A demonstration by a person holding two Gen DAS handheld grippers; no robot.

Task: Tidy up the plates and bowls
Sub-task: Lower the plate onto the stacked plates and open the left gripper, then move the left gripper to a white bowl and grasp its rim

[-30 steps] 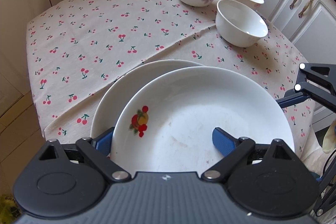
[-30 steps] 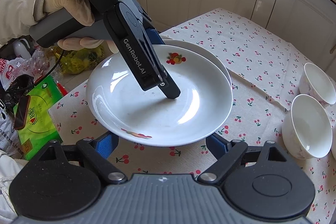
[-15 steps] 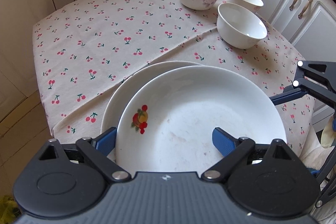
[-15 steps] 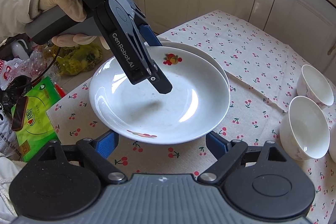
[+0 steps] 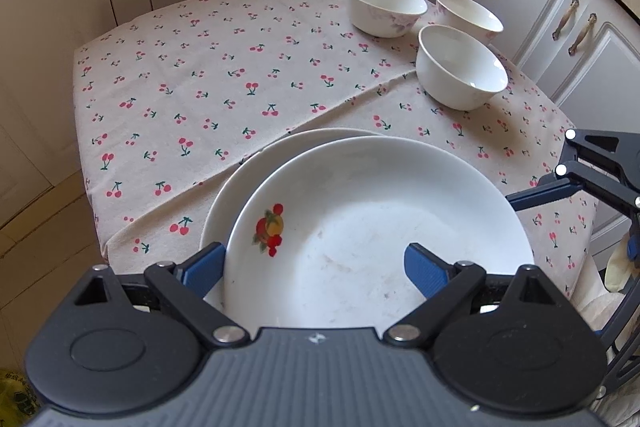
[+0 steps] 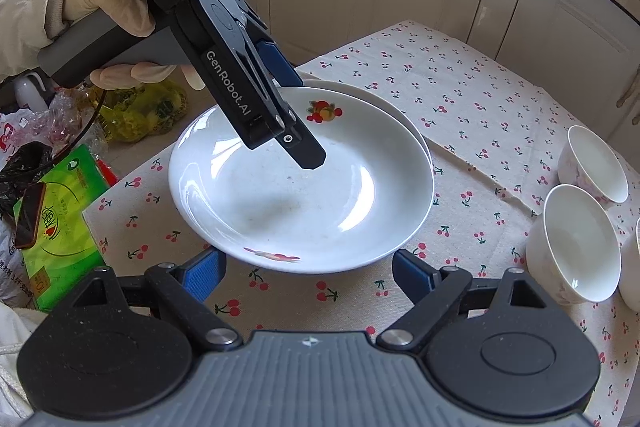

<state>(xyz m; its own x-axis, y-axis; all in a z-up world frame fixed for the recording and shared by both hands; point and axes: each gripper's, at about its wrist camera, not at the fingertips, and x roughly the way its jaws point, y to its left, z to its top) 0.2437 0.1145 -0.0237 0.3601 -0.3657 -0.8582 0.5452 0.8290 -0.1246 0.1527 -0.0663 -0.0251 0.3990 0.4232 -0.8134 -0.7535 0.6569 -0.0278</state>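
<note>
A white deep plate with a fruit print (image 5: 380,227) lies stacked on a second white plate (image 5: 240,183) on the cherry-print tablecloth; both also show in the right wrist view, the top plate (image 6: 312,195) over the lower plate (image 6: 400,115). My left gripper (image 5: 316,263) is open and hovers above the top plate, one finger out over its near-left rim; it also shows in the right wrist view (image 6: 296,123). My right gripper (image 6: 308,271) is open and empty, just short of the plate's rim. Three white bowls (image 5: 460,67) stand beyond.
The table (image 5: 180,87) has bare cloth left of the bowls. White cabinets (image 5: 520,7) surround it. Plastic bags and a green packet (image 6: 60,219) lie on the floor beside the table's edge. The bowls (image 6: 572,243) stand close at my right gripper's right.
My left gripper has lifted up and back from the top plate, its finger no longer touching the plate's inside. The plates stay stacked. My right gripper has hardly moved.
</note>
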